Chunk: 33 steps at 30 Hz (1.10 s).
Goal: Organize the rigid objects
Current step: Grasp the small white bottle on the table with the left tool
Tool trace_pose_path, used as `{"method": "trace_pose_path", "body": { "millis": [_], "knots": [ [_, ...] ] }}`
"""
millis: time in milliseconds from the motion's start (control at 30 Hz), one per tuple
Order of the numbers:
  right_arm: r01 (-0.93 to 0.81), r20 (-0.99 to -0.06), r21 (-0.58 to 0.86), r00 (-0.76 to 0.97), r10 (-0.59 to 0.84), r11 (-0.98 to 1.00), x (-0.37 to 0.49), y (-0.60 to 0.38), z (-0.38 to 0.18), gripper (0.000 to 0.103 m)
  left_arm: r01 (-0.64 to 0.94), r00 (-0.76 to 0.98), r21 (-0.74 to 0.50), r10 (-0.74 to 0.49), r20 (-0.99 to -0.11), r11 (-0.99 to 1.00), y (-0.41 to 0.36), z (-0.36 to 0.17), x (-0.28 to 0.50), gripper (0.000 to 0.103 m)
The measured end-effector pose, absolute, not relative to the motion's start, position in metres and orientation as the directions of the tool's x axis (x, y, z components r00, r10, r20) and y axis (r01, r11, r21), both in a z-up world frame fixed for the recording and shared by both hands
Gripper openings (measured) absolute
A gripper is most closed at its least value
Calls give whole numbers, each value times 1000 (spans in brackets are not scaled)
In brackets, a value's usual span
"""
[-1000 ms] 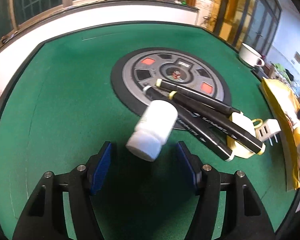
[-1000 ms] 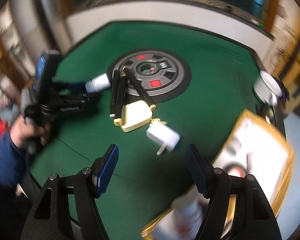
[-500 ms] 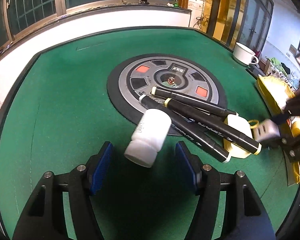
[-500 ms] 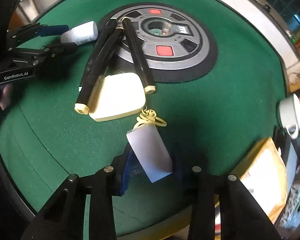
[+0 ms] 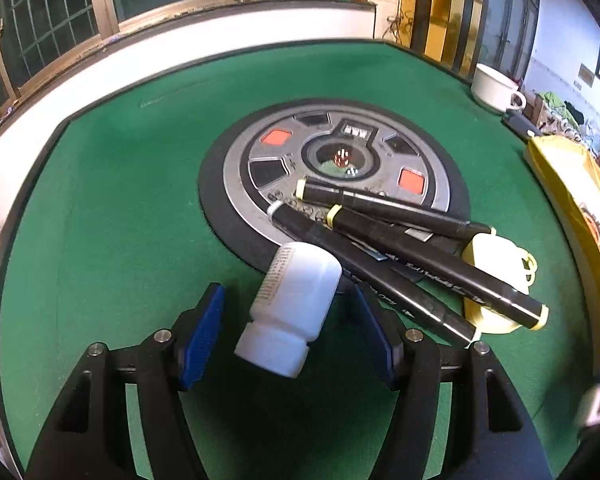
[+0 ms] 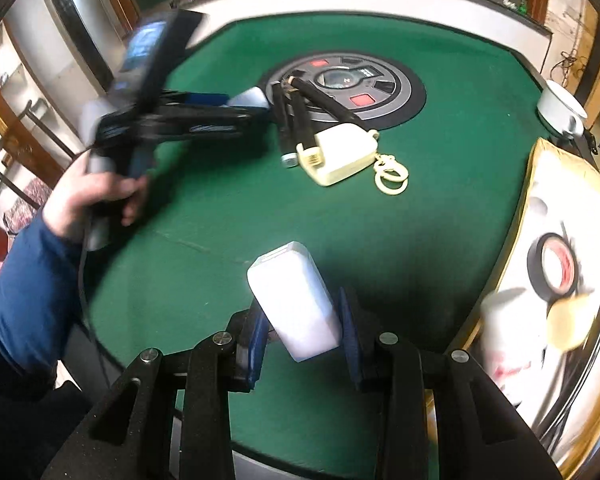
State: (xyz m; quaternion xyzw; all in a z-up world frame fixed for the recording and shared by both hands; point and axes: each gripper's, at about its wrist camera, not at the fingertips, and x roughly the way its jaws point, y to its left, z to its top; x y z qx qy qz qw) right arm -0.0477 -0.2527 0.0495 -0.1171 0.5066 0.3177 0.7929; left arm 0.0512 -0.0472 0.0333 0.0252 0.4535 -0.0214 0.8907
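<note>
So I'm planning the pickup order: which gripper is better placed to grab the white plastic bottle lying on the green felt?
Left gripper: open, straddling the white plastic bottle. Right gripper already holds the white charger block.

The left wrist camera sits low and close over the green felt table (image 5: 112,200), looking along its fingers toward the round centre console (image 5: 336,168) and the windows beyond. The right wrist camera rides higher, near the table's edge, facing the same console (image 6: 348,88) from another side. Both views share the console, the black markers (image 5: 400,256) (image 6: 296,120) and the white mug (image 5: 496,88) (image 6: 560,110).
</note>
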Motion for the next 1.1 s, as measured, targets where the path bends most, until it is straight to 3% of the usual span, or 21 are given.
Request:
{"method": "trace_pose_path", "body": {
  "millis": [200, 700, 833, 967, 1100],
  "knots": [
    [-580, -834, 189, 331, 441, 793, -62, -258, 47, 30, 63, 589, -21, -55, -806, 998, -45, 34, 35, 41],
    [-548, -842, 108, 393, 370, 829, -56, -243, 24, 30, 88, 623, -86, -122, -773, 992, -69, 52, -36, 41],
    [-545, -837, 111, 400, 374, 831, -55, -241, 25, 30, 23, 627, -116, -105, -772, 993, -51, 61, -25, 52],
    [-542, -834, 120, 400, 381, 831, -52, -240, 24, 30, -51, 614, -155, -91, -784, 987, -38, 57, -4, 52],
    [-543, -831, 134, 395, 393, 829, -50, -240, 22, 30, -87, 582, -92, -24, -813, 992, -38, 47, 27, 52]
  ]
}}
